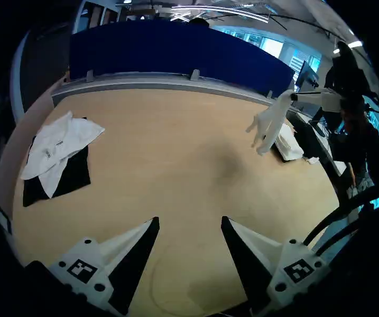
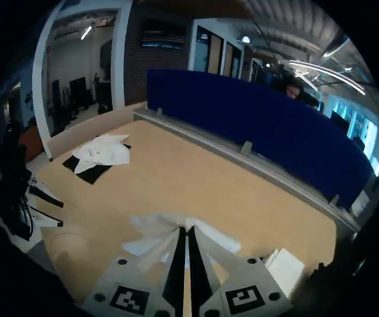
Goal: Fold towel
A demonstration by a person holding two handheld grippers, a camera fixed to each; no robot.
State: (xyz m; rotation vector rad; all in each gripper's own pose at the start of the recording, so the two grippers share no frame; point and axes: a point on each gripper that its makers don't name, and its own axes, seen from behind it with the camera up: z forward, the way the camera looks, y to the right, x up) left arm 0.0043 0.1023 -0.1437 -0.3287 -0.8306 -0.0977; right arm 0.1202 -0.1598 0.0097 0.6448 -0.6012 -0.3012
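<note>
Starting at the left: a crumpled heap of white cloth lying on a black cloth sits on the light wooden desk, out in front of the left end of the long blue partition panel. Looks like the to-do pile to me, parked clear of the working area.

Then the left tool hovers over bare desk opposite the partition's middle. Its fingers are spread wide with nothing between them, I'd guess ready to catch a loose corner.

Further right, toward the partition's right end, the white towel dangles from its top, pinched by the right tool, whose fingers are clamped tight on the fabric. Holding it up probably lets it hang straight so the edges are findable. Can't tell if its bottom tip touches the desk.

Just past it, near that same right end, there's a neat stack of folded white towels, presumably the finished ones.
</note>
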